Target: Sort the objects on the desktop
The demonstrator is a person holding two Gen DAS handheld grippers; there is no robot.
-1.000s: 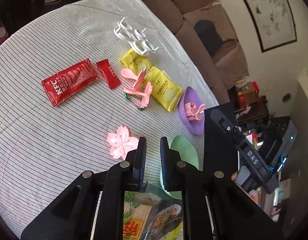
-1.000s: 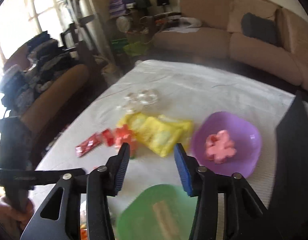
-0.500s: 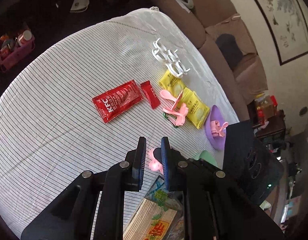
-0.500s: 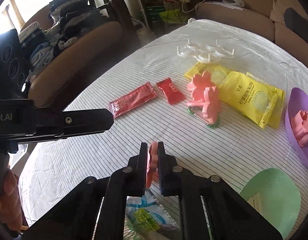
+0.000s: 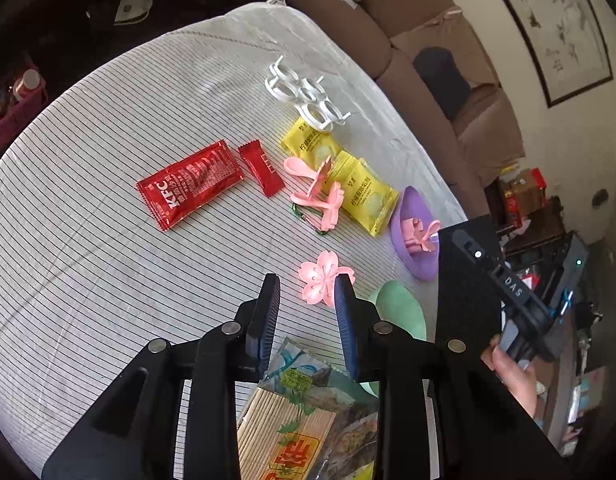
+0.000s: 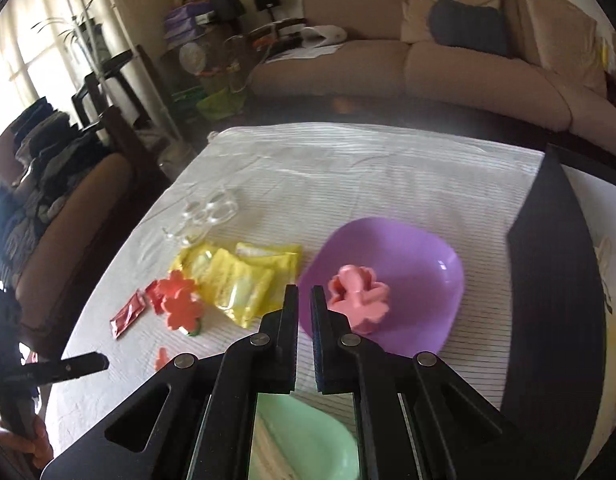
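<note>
A pink blossom clip [image 5: 323, 282] lies flat on the striped cloth just beyond my left gripper [image 5: 307, 292], which is open and empty above it. My right gripper [image 6: 303, 300] is nearly shut with nothing between its pads, raised in front of the purple dish [image 6: 408, 276], which holds a pink blossom clip [image 6: 358, 292]. Two more pink clips [image 5: 322, 196] stand on a green carabiner by two yellow sachets [image 5: 366, 196]. A red KFC sachet [image 5: 189, 188], a small red packet [image 5: 261, 168] and white rings [image 5: 303, 96] lie further out.
A green dish [image 6: 303, 440] sits under my right gripper; it also shows in the left wrist view [image 5: 400, 312]. A printed pack of sticks [image 5: 295, 420] lies near the left gripper's base. A sofa [image 6: 428, 60] stands behind the table.
My left gripper's jaws have opened above the lone blossom clip. My right gripper, shut on that clip half a second ago, no longer holds it and has swung toward the purple dish.
</note>
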